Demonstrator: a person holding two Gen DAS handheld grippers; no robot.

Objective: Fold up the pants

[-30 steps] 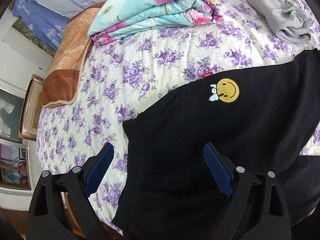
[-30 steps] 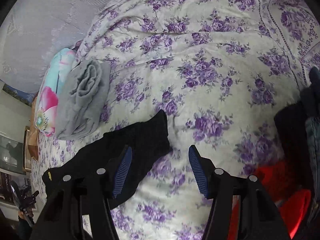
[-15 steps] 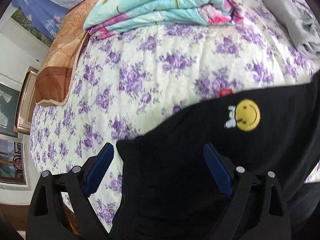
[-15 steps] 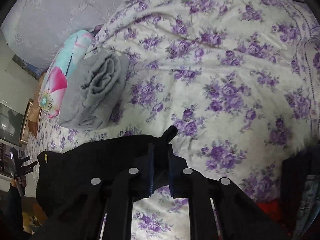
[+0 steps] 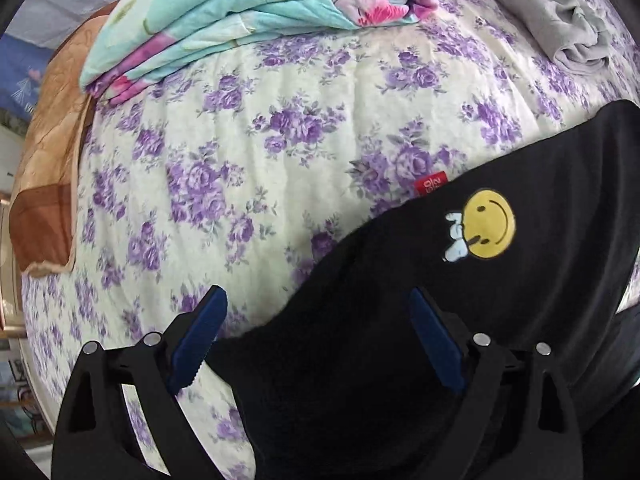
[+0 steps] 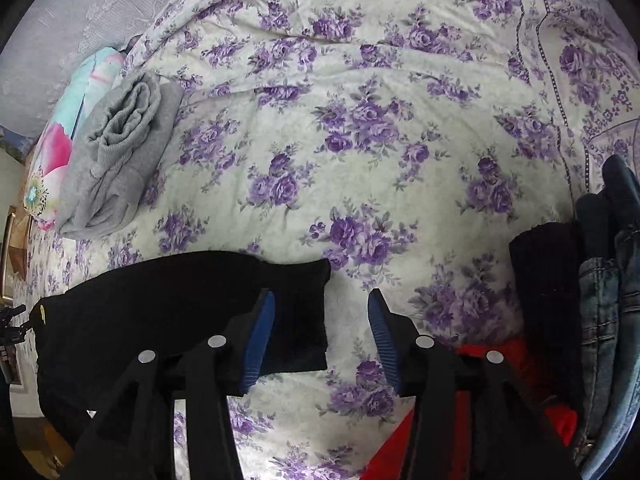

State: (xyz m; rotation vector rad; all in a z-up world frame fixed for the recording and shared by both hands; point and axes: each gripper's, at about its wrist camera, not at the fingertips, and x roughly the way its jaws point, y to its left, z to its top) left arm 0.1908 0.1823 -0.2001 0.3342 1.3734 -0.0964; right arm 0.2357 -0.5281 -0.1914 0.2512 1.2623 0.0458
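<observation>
One pair of black pants lay flat along the near edge of the bed, its smiley patch facing up. Two grippers were out: the left gripper gaped wide and held nothing; the right gripper stood open over the leg end, empty too. One folded grey garment and one floral quilt sat far back. At right, a clothes pile was cut off by the frame.
</observation>
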